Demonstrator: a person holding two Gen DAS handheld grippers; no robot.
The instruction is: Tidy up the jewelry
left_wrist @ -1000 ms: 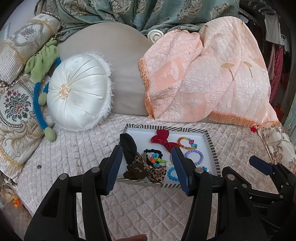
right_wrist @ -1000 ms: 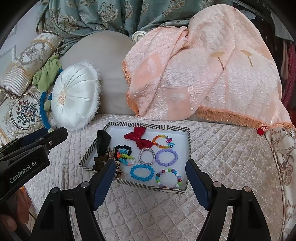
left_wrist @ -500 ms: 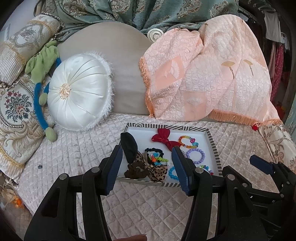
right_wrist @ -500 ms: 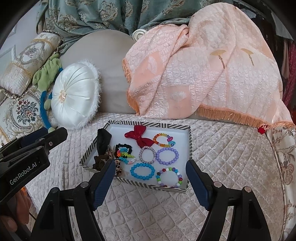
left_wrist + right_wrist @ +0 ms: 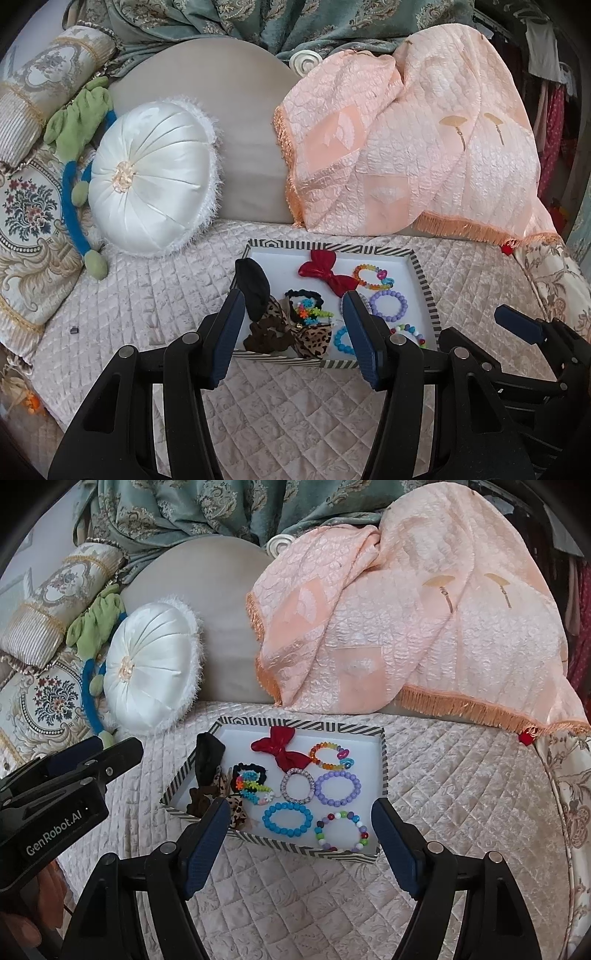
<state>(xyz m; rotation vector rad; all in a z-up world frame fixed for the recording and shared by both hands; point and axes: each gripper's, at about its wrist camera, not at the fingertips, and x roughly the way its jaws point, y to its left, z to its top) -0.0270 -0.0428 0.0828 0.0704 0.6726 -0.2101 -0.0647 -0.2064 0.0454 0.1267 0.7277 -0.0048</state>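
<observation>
A striped-rim white tray lies on the quilted bed. It holds a red bow, a blue bead bracelet, a purple bracelet, a sparkly ring bracelet, two multicoloured bracelets, scrunchies and a leopard bow. My left gripper is open and empty just before the tray's near left part. My right gripper is open and empty over the tray's near edge.
A round white cushion leans at the back left, by a green and blue plush toy and embroidered pillows. A peach fringed blanket drapes over the headboard behind the tray. Quilted bed cover surrounds the tray.
Both views have shifted very slightly; the tray sits a little higher in the right wrist view. Both grippers stay open and nothing in the tray has moved.
</observation>
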